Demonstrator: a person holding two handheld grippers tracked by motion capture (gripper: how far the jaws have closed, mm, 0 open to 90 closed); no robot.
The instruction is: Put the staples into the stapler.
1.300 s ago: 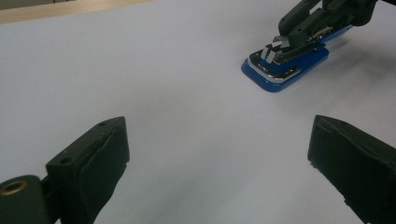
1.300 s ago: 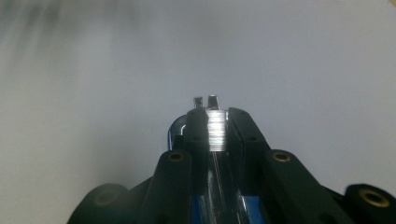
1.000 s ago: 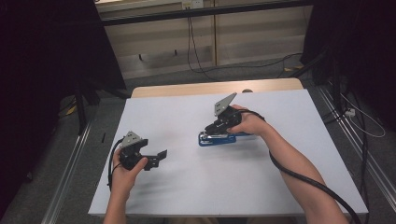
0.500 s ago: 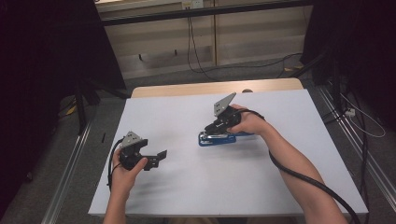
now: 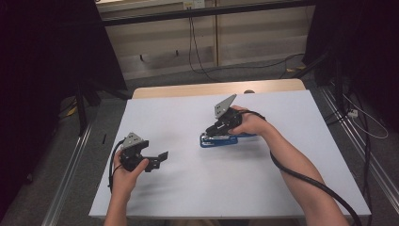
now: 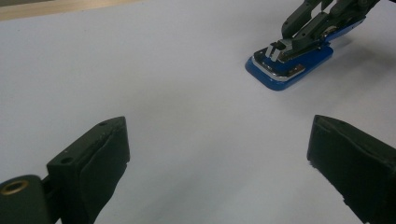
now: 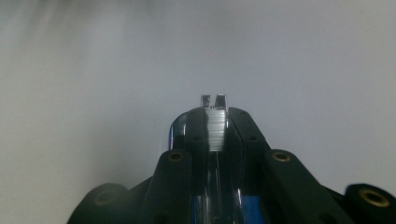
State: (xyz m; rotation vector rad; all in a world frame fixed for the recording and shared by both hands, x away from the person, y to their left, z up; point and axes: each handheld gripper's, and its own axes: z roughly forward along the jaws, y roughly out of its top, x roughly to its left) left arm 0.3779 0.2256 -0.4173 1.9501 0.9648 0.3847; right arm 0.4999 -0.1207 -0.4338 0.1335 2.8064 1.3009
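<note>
Blue plastic and bright metal, a stapler lies on the white tabletop a little right of centre, and nothing about it has shifted over the last second. The right tongs stay clamped on its upper arm, jaws on either side of the shiny staple channel. The left tongs rest near the left edge, jaws apart and holding nothing, well clear of the stapler. Both hands hold still, so I judge the grip is settled and the lift or press not yet begun.
</note>
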